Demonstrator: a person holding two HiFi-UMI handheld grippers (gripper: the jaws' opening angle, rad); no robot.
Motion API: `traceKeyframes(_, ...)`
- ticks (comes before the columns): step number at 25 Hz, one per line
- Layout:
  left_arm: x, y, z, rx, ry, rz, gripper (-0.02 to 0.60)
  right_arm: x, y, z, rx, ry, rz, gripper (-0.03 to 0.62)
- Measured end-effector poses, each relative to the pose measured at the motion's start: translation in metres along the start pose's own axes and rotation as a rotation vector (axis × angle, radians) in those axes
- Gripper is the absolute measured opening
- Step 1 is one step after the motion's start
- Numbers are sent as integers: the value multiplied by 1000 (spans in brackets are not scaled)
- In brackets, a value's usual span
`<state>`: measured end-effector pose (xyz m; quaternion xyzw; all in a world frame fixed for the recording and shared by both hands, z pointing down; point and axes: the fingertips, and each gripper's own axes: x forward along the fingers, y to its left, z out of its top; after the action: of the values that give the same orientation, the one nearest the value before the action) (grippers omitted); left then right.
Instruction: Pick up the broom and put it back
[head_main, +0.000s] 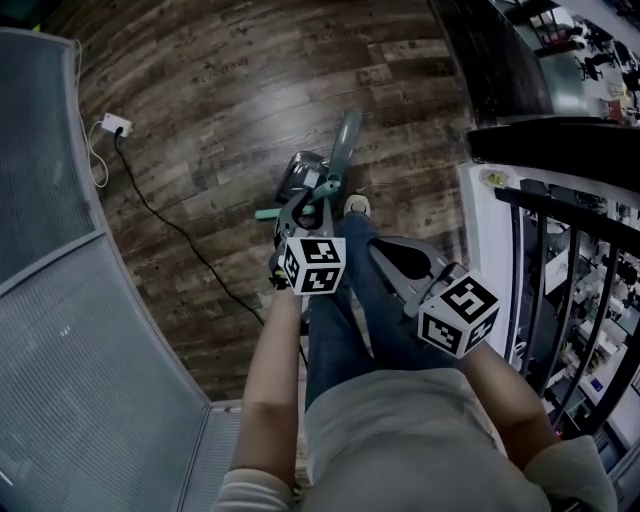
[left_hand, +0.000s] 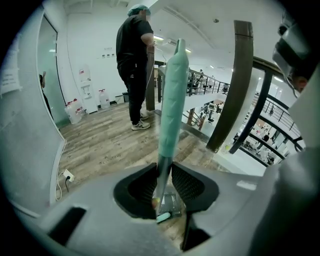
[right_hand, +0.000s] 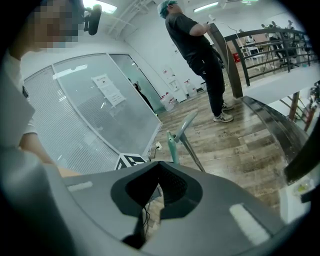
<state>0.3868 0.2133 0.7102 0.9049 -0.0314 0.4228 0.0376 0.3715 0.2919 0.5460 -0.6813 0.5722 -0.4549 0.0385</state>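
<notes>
Floor (head_main: 220, 110) of dark planks is running between glass wall (head_main: 60, 330) and railing (head_main: 545, 250), left gripper (left_hand: 164, 175) clamping the broom (left_hand: 172, 100), right gripper (right_hand: 161, 175) sitting closed and empty.

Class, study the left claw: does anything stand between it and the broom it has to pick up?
Nothing visible does. The left claw already has the handle of the broom between its jaws, pads against it; the right claw hangs apart, empty.

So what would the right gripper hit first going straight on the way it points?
Likely the broom, its handle slanting beyond the jaws of the right gripper. Depth is unclear; if it misses, the wooden floor.
</notes>
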Motion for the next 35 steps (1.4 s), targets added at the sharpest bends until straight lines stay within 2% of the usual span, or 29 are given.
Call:
traceKeyframes(21,-28,7,-11,-1,-11,-1,94,3,21,-2,-18,3,17,8)
traceKeyframes(35,-78,30,-37,-74,-59,59,92,13,57,-13,-46,6,46,8)
